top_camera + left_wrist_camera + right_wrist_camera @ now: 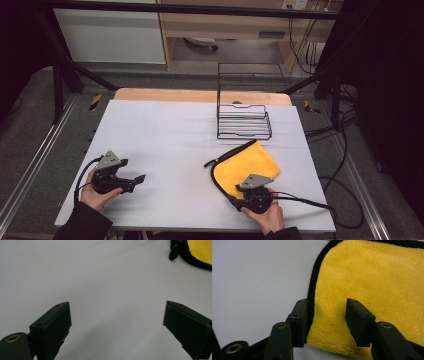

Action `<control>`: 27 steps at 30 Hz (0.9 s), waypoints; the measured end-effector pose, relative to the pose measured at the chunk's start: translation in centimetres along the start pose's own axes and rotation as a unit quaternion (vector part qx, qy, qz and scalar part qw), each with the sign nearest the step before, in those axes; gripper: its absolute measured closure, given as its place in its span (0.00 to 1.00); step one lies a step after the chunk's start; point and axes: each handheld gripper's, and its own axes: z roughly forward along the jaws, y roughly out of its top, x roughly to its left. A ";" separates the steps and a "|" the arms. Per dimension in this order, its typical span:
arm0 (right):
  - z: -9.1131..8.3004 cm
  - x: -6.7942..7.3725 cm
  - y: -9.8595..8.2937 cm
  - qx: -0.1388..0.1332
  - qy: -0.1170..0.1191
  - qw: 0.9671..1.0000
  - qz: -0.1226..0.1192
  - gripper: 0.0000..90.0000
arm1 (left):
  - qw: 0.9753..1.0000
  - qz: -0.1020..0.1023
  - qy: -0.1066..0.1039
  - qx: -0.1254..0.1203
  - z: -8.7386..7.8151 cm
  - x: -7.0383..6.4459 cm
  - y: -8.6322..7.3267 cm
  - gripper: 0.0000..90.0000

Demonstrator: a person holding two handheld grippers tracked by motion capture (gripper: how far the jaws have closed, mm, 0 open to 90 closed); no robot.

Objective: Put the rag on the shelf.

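A yellow cloth (247,167) with black edging lies on the white bench (165,145), right of centre on my side, just in front of a black wire rack (243,120) standing toward the far edge. Folded into a rough rectangle, the cloth trails a small black loop (172,253) off its left corner.

I have the right claw (325,315) at the cloth's near corner. Its jaws are partly open and straddle the black-trimmed edge: one jaw sits outside the trim on the bare bench, the other over the yellow pile, with fabric between them. They are not closed on the cloth, and I cannot tell whether either pad touches it. In the high view the right claw (247,192) rests low, its grey plate over the cloth's near edge and a hand (265,212) behind it.

The left claw (116,320) is well apart from the cloth, on the near left of the bench. Its jaws stand wide open with nothing between them, only the bench surface below. In the high view it (132,181) points right, toward the cloth.
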 end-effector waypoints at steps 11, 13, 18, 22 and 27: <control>-0.1 -0.4 0.2 0.017 -0.016 1.000 -0.012 0.90 | 1.000 -0.002 0.002 0.001 0.0 0.1 0.0 0.10; -0.2 -0.5 0.3 0.017 -0.015 1.000 -0.009 0.91 | 1.000 -0.003 0.002 0.001 0.0 0.1 0.0 0.10; -1.0 -0.8 0.6 0.018 -0.002 1.000 -0.002 0.92 | 1.000 -0.005 0.002 0.001 0.0 0.1 -0.1 0.10; -2.2 -1.3 0.5 0.019 0.013 1.000 0.000 0.92 | 1.000 -0.002 0.002 0.002 -0.1 0.1 -0.1 0.10; -3.8 -2.7 -0.6 0.030 0.041 0.999 -0.006 0.91 | 1.000 -0.005 0.002 0.002 0.0 0.1 -0.1 0.10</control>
